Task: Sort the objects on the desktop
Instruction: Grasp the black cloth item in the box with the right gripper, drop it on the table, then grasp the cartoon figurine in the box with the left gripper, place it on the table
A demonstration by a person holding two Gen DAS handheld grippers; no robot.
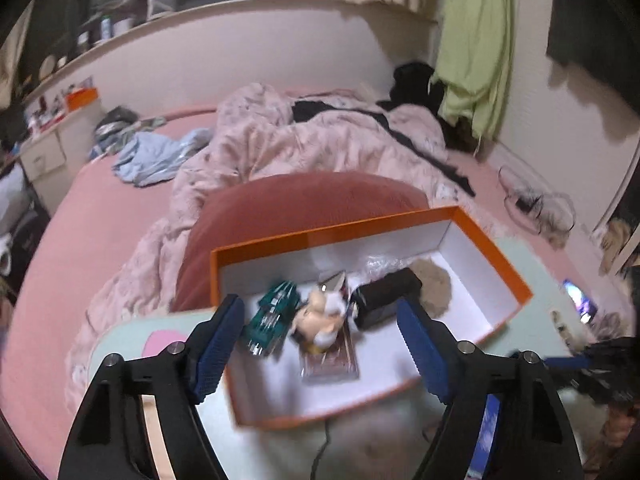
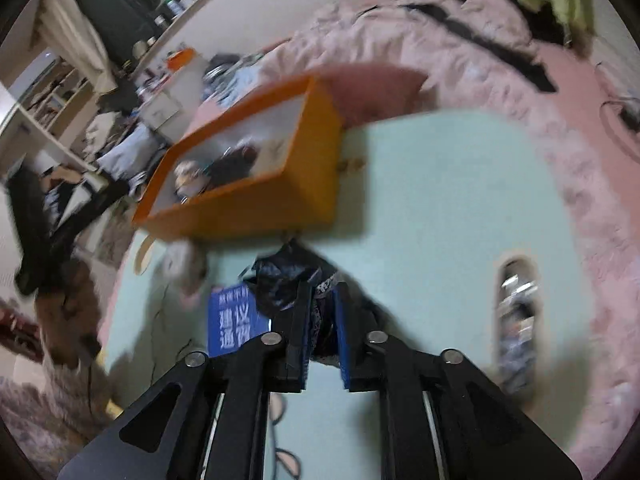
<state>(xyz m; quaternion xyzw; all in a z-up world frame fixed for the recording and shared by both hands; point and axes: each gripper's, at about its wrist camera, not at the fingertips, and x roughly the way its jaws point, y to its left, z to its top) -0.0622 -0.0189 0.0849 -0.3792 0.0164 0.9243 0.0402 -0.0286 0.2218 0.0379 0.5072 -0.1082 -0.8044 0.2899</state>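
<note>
An orange box [image 1: 492, 248] with a white inside sits on the pale green tabletop [image 2: 440, 200]. Inside lie a green toy car [image 1: 272, 318], a small plush figure [image 1: 320, 316] on a flat card pack [image 1: 332, 360], a black case [image 1: 386, 294] and a brown furry thing [image 1: 434, 280]. My left gripper [image 1: 320, 344] is open and empty, its jaws spread over the box's near part. My right gripper [image 2: 320, 320] is shut on a dark patterned cloth pouch [image 2: 288, 276], held above the table in front of the box [image 2: 256, 208]. The right gripper also shows in the left wrist view [image 1: 600, 364].
A blue booklet [image 2: 232, 320] lies on the table left of the right gripper. A lit phone [image 2: 516, 320] lies on the right side of the table. A small beige item [image 2: 352, 165] sits by the box. A pink bed with a rumpled quilt [image 1: 300, 140] is behind.
</note>
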